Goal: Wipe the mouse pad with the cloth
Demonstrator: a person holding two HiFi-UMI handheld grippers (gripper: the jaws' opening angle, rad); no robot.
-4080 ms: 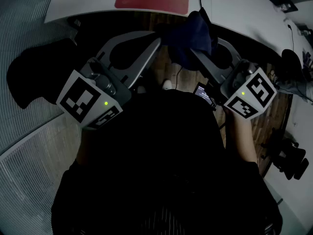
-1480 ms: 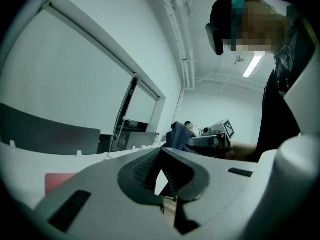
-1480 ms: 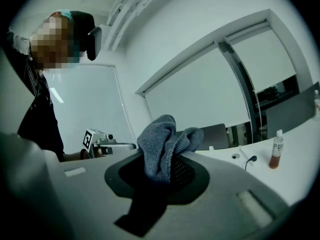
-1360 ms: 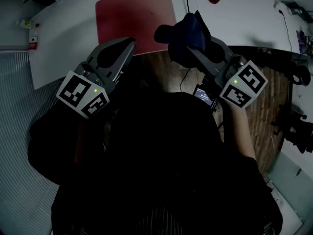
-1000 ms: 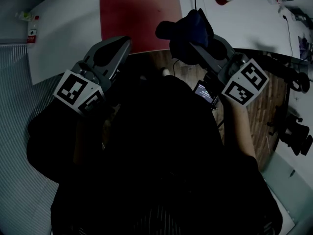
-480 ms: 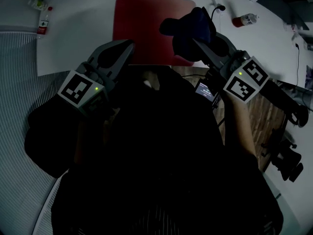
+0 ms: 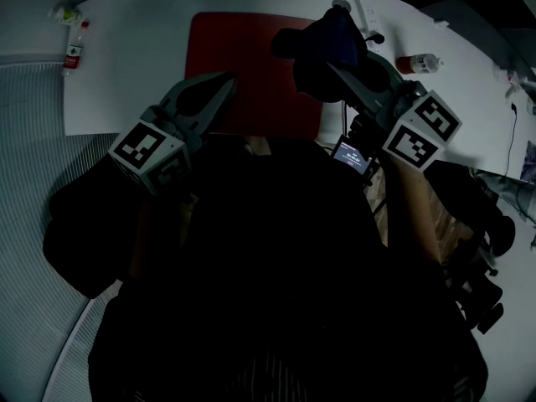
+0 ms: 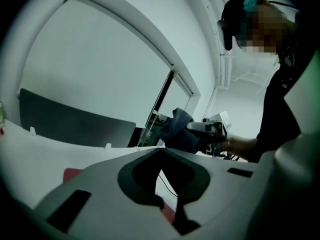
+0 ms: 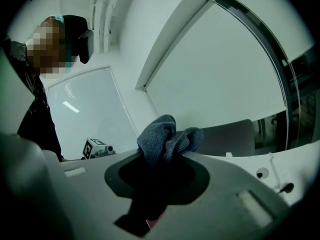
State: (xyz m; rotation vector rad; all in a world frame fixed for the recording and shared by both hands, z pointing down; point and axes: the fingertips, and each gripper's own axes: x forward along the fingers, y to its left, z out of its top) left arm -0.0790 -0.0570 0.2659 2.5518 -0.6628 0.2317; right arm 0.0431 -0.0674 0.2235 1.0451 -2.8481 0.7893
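A red mouse pad [image 7: 251,61] lies on the white table [image 7: 134,65], reaching its near edge. My right gripper [image 7: 333,67] is shut on a bunched dark blue cloth [image 7: 322,40], which hangs above the pad's right edge. In the right gripper view the cloth [image 9: 165,136] bulges out above the jaws and a sliver of the pad [image 9: 152,223] shows below. My left gripper [image 7: 228,80] is shut and holds nothing. It hovers over the pad's left near part. The left gripper view shows the cloth [image 8: 177,131] held at the far side.
A small bottle [image 7: 74,47] stands at the table's left end. A red-capped bottle [image 7: 419,62] lies on the right, near a white cable [image 7: 368,19]. A small lit screen [image 7: 352,156] sits by the person's right wrist. A dark chair [image 7: 71,224] is at lower left.
Both grippers have come forward from above the floor to above the table and the mouse pad. The cloth has stayed in the right gripper throughout.
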